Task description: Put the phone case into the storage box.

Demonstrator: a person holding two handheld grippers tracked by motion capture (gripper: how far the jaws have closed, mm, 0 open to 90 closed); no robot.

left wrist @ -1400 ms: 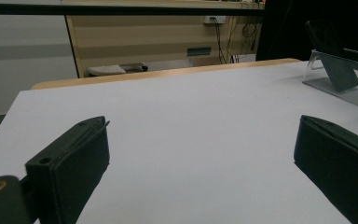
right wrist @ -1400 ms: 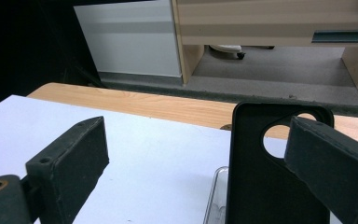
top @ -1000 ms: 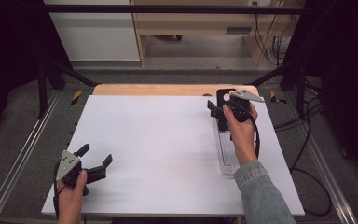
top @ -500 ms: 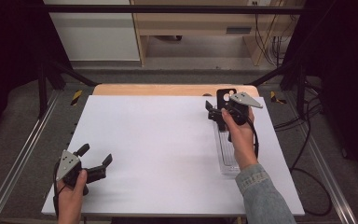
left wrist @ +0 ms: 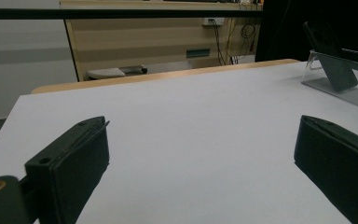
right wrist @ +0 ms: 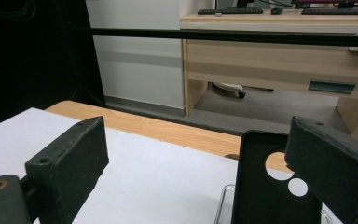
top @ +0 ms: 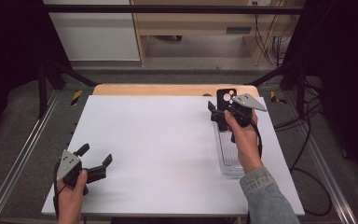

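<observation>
Our right gripper (top: 220,113) has its fingers (right wrist: 70,158) spread wide, the black phone case with round camera cutouts (right wrist: 265,186) standing just beside the right-hand finger, propped on a clear plastic stand (top: 228,151) at the white tabletop's (top: 158,140) far right. Our left gripper (top: 94,161) rests near-left, fingers (left wrist: 72,163) spread, well apart. Since earlier, our right gripper has edged slightly forward.

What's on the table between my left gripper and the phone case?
Nothing: in the high view, bare white tabletop runs from the left gripper to the black phone case, which stands in a clear stand.
</observation>
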